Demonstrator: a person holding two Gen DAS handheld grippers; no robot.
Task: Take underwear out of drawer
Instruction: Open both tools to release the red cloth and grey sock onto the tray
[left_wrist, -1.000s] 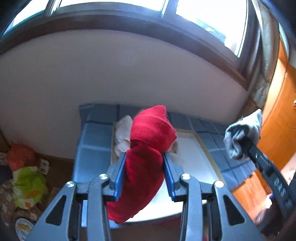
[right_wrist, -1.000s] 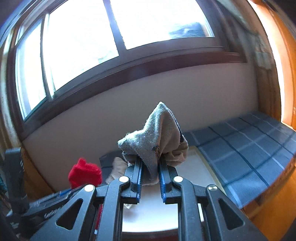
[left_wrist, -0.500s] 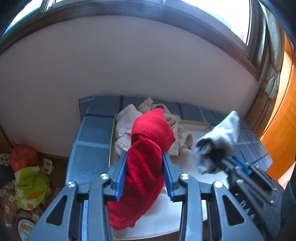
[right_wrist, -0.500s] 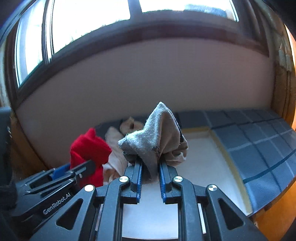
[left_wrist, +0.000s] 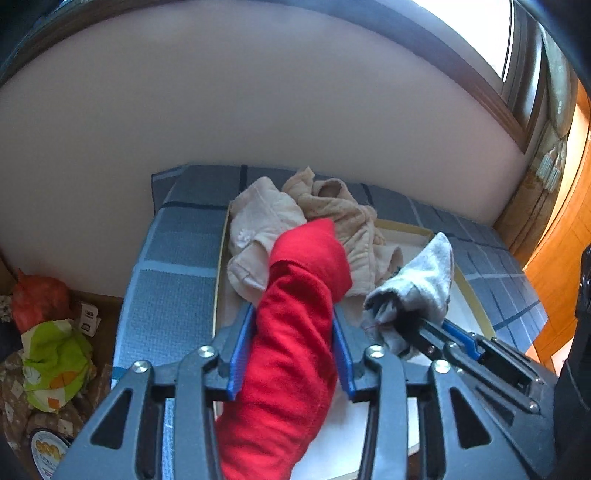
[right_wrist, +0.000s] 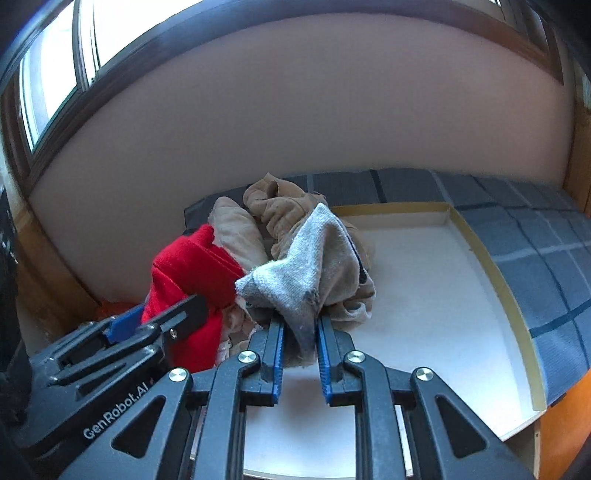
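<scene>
Both tongs are clamped on cloth: the left gripper (left_wrist: 293, 347) holds a red garment (left_wrist: 295, 314) between its blue pads, and the right gripper (right_wrist: 299, 345) is closed narrow on a grey garment (right_wrist: 306, 266).

Compared with one second ago, both wrist views have tipped downward. The window, which filled the upper part of the right view then, is now only a strip at 11 o'clock, and the white tray (right_wrist: 424, 295) with its yellow rim now fills the lower middle. The two tools have also come together: in the left view the grey garment was far off at 3 o'clock and high, and now it hangs just beside the red one, low over the tray. The beige pile (left_wrist: 295, 225) lies at 12 o'clock from the left gripper, at the far left end of the tray, which sits on a blue checked cover (left_wrist: 173, 280).

This probably means the two pieces are already out of the drawer and are being lowered to join the pile. The drawer itself is not in view. Releasing both pieces seems to be what remains.
</scene>
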